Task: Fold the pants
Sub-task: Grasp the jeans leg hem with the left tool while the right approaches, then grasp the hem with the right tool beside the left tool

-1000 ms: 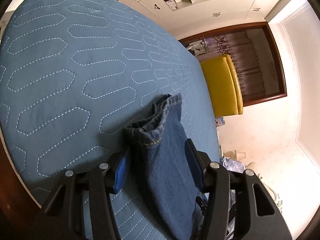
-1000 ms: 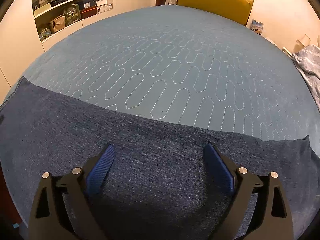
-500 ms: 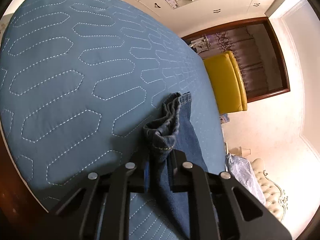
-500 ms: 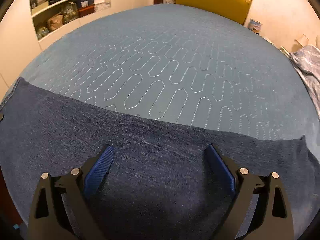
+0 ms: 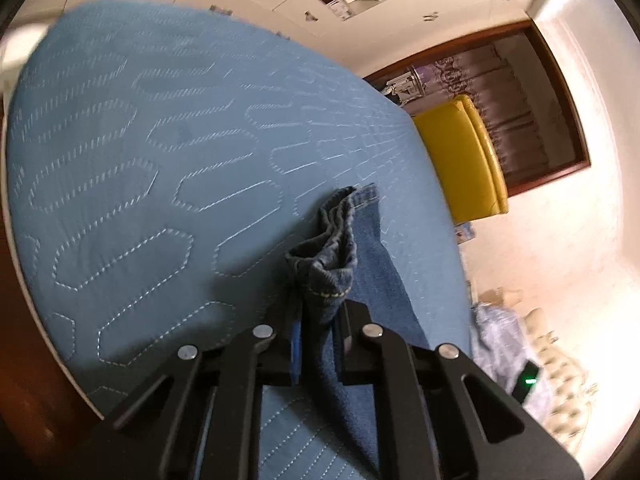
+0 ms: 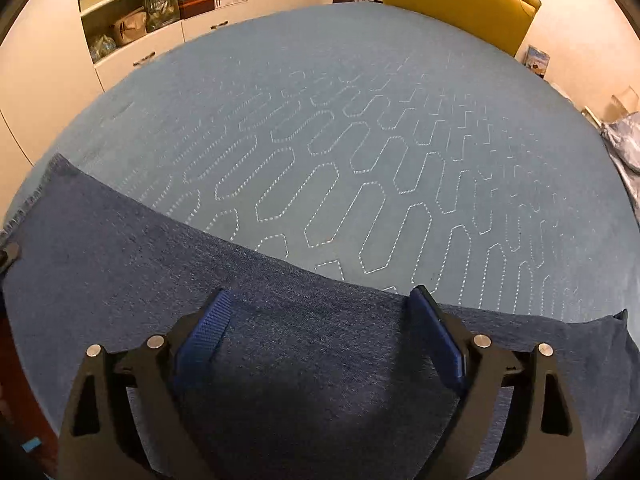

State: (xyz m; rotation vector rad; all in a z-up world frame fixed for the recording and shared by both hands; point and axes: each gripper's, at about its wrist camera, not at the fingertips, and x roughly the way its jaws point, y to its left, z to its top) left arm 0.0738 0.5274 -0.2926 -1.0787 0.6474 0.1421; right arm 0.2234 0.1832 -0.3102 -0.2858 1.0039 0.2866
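Note:
Dark blue denim pants (image 6: 120,264) lie spread across the near part of a blue quilted bed cover (image 6: 360,120). In the left wrist view one end of the pants (image 5: 368,240) is bunched up at its hem. My left gripper (image 5: 320,320) has its jaws closing on that bunch, with the pads pressing the denim from both sides. My right gripper (image 6: 320,300) stands wide open just above the flat denim near its far edge. Nothing is between its blue pads (image 6: 208,328).
A yellow chair (image 6: 460,4) stands beyond the bed's far side. Shelves and cabinets (image 6: 160,0) line the wall at the left. Crumpled pale fabric (image 6: 624,140) lies off the bed's right edge. The bed's dark wooden frame (image 5: 24,360) shows beside the left gripper.
The left jaws came together on the bunched hem of the pants and the wrist rolled a little. The right gripper shifted slightly toward the far edge of the denim, still open.

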